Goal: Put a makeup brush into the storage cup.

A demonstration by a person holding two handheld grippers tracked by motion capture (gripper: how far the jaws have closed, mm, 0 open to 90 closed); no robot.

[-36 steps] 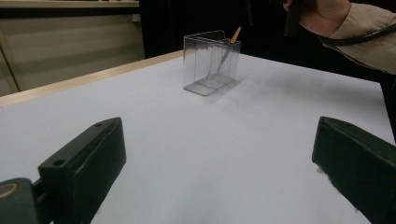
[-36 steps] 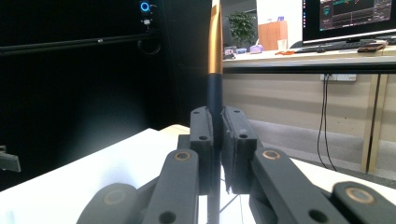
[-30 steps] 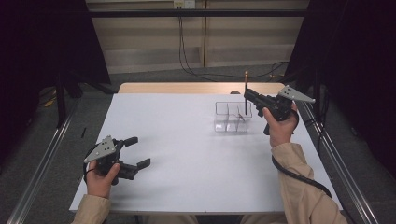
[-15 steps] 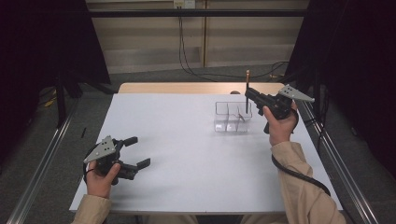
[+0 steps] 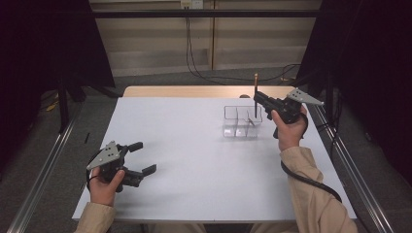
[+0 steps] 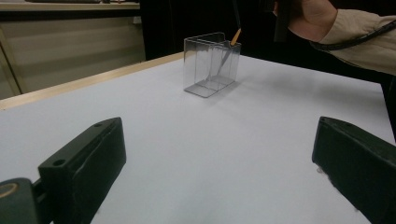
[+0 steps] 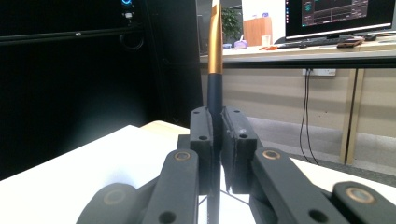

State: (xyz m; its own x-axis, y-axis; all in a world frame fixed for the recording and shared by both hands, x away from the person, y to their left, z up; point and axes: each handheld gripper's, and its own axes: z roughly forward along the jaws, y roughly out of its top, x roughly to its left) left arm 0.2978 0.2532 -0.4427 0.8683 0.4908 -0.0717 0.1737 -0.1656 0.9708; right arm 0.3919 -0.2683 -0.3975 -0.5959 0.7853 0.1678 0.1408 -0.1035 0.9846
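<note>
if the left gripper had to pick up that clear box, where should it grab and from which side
Grip the box by a top rim, coming straight down from above. It stands upright and open-topped on the table, its thin clear walls and dividers offering edges that open fingers could probably straddle. Choose the wall nearer the left gripper, since the right gripper holds a pen upright over the far-right compartment.

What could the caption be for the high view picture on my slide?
The right gripper holds a pen upright over a clear box, while the left gripper rests open.
</note>
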